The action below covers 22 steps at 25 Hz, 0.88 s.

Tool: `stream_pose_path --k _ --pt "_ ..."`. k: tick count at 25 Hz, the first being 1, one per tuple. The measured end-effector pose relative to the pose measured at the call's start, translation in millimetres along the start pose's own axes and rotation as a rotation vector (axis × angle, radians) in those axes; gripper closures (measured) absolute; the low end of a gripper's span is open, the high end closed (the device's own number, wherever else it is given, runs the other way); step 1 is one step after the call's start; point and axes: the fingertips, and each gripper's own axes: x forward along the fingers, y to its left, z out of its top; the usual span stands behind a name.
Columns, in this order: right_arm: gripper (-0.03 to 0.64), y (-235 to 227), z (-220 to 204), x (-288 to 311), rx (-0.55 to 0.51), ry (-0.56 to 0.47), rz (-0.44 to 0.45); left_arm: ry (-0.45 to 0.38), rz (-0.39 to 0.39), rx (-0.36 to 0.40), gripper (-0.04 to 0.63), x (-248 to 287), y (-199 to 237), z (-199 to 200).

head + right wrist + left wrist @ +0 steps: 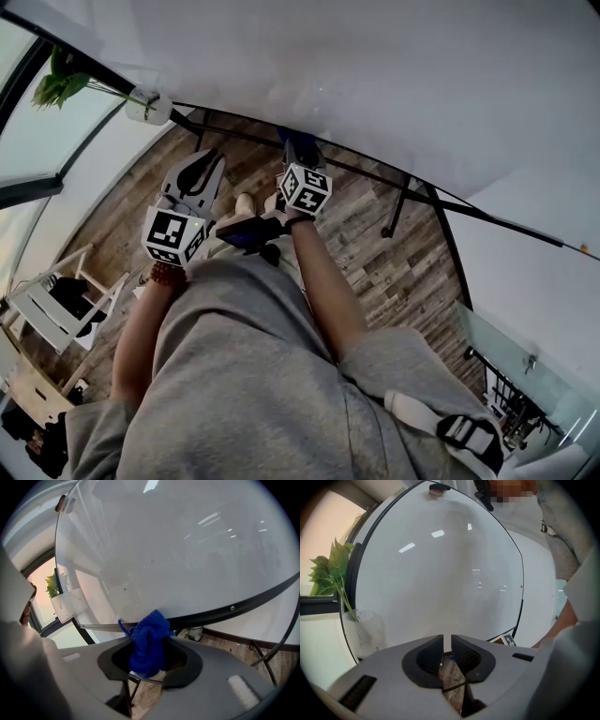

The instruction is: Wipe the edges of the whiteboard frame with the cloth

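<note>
The whiteboard (375, 75) fills the top of the head view, and its dark lower frame edge (375, 176) slants down to the right. My right gripper (300, 150) is shut on a bunched blue cloth (150, 630), which presses against that frame edge (234, 607) from below. In the right gripper view the right gripper (149, 644) points up at the board (178, 541). My left gripper (202, 169) hovers left of it, off the board. The left gripper (447, 644) faces the white board (440, 573) with its jaws together and nothing between them.
A green plant (61, 84) stands in a white holder (148, 105) at the board's left corner. Black stand legs (398, 202) reach down to the wooden floor (375, 253). A white chair (47, 300) is at the far left. A small object (438, 489) sits on the board's far edge.
</note>
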Motion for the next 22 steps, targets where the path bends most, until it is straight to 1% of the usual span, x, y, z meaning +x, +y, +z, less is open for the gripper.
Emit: stream_pose_path --k 7,16,22 --pt "0.472 17.5 -2.1 7.2 0.042 -0.010 0.051 -0.001 0.058 -0.015 0.538 -16.8 11.1 -5.6" --pt "0.472 33.9 -3.3 13.0 0.081 0.004 0.102 -0.009 0.131 -0.037 0.538 -35.3 19.6 -7.8" --pt "0.472 44.2 -4.8 16.7 0.069 0.011 0.128 -0.012 0.169 -0.049 0.538 -49.3 22.5 -13.4"
